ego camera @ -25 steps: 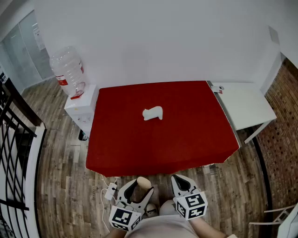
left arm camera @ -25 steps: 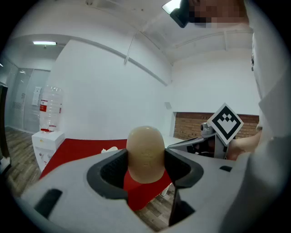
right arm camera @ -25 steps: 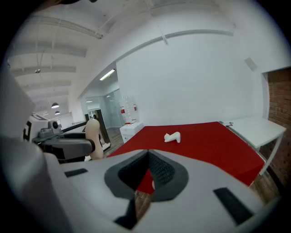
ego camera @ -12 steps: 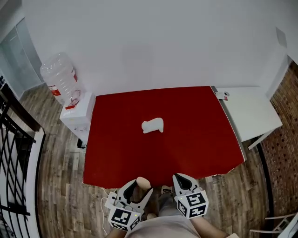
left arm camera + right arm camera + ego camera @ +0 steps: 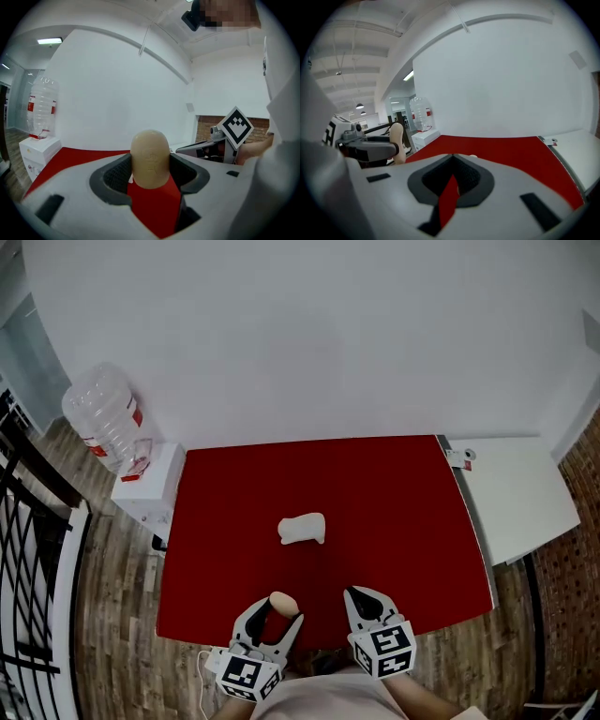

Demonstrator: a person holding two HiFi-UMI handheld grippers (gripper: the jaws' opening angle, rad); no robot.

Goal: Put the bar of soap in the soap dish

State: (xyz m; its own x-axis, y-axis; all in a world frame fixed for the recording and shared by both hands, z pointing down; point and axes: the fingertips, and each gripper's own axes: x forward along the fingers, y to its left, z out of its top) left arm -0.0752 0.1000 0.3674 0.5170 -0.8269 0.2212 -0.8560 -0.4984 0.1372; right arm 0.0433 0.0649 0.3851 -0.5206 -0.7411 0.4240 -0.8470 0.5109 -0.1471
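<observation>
Clamping the soap, the left gripper hovers over the tabletop's near edge. Right gripper beside it, jaws together, empty. Dish mid-tabletop.

**Camera set-up: one overhead, two low along the jaws**

Head view: high up, facing steeply down. It takes in the whole red table, with the left gripper and right gripper at the bottom edge of the frame.

Left gripper view: low, by the table's near edge, facing along its jaws to the white wall. The bar of soap sits very near the lens (it blocks the centre).

Right gripper view: same low stance, facing across the table to the wall.

Shared: the table and water bottle appear in all three views. Each gripper view catches the other gripper at its side.
</observation>
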